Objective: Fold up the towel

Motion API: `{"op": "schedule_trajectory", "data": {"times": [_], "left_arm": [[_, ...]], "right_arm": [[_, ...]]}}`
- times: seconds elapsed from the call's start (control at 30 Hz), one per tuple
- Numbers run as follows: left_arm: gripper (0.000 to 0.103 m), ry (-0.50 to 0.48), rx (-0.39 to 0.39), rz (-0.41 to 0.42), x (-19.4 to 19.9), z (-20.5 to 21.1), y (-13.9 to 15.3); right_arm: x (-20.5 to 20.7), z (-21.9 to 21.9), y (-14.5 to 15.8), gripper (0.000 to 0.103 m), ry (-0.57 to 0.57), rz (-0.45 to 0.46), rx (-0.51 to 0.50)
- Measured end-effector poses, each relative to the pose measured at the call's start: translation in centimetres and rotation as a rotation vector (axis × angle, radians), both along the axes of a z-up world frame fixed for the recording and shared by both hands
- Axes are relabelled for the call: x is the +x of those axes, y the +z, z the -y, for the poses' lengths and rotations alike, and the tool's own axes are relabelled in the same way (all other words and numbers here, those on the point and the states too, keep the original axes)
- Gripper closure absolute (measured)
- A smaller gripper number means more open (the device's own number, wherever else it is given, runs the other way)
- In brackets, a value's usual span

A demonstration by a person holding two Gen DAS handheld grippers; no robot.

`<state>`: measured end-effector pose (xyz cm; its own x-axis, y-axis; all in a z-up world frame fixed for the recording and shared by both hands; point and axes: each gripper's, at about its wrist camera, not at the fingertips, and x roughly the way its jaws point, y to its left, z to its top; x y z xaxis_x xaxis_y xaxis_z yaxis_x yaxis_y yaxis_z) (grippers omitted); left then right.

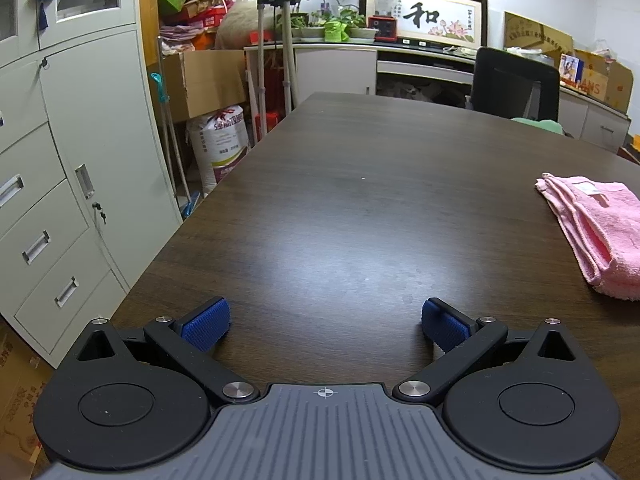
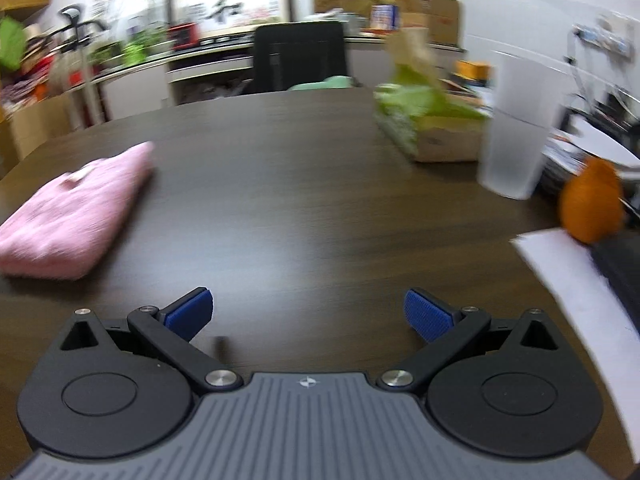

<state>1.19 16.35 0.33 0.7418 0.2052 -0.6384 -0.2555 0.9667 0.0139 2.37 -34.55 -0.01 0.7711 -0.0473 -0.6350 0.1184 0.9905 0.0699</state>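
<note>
Between the two grippers, the folded pink towel [image 1: 596,232] lies on the dark table [image 1: 340,200], right of the left gripper [image 1: 325,326] and left of the right gripper [image 2: 308,314]; both gape wide, empty.

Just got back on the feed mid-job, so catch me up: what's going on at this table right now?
Nobody is handling anything at the moment. The pink towel lies folded into a compact stack on the dark wooden table, between the two grippers. The left gripper and right gripper are both open and empty, over bare tabletop and clear of the towel. The right wrist view is motion-blurred. From how the towel lies, the folding looks done or close to it.
</note>
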Motion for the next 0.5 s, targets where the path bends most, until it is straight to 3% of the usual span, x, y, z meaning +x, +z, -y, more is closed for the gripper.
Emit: {"op": "schedule_trajectory", "data": {"times": [0.17, 0.5], "left_arm": [[0.0, 0.009, 0.0, 0.0, 0.0, -0.1, 0.0], [0.0, 0.035, 0.0, 0.0, 0.0, -0.4, 0.1]], "right_arm": [[0.2, 2.5, -0.9, 0.0, -0.068, -0.022, -0.04], [0.6, 3.3, -1.6, 0.0, -0.043, -0.028, -0.043]]}}
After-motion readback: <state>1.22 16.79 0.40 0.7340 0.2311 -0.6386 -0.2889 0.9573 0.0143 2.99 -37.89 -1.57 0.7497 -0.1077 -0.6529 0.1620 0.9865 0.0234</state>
